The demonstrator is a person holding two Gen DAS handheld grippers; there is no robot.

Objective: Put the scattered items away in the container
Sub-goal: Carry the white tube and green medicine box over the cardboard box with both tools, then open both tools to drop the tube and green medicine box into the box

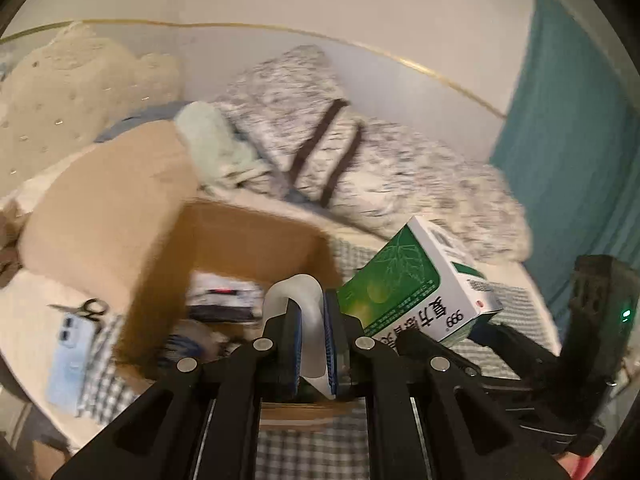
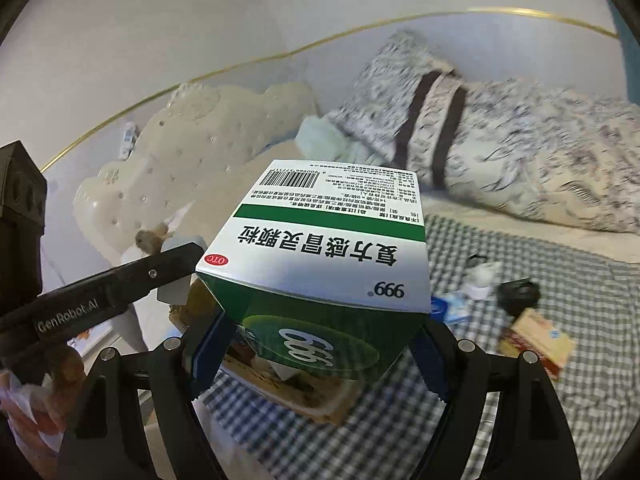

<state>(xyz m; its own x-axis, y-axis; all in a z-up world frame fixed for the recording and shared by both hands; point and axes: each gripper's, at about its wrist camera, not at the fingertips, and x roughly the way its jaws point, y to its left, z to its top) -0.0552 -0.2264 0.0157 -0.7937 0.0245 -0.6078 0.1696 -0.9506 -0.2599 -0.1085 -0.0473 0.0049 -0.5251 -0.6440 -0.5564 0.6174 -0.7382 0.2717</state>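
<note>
On the checked bedspread [image 1: 304, 452], the open brown cardboard box [image 1: 256, 240] lies just ahead of the left gripper [image 1: 312, 312], clamped on a white curved strip [image 1: 298, 292], while the right gripper [image 2: 316, 348], nearby, clasps a green-and-white medicine carton [image 2: 320, 256] wide.

Left gripper [image 1: 311, 312] clamped on a white curved piece [image 1: 298, 292] above the cardboard box [image 1: 256, 240]. Green-and-white medicine carton [image 1: 416, 284] alongside, right.
</note>
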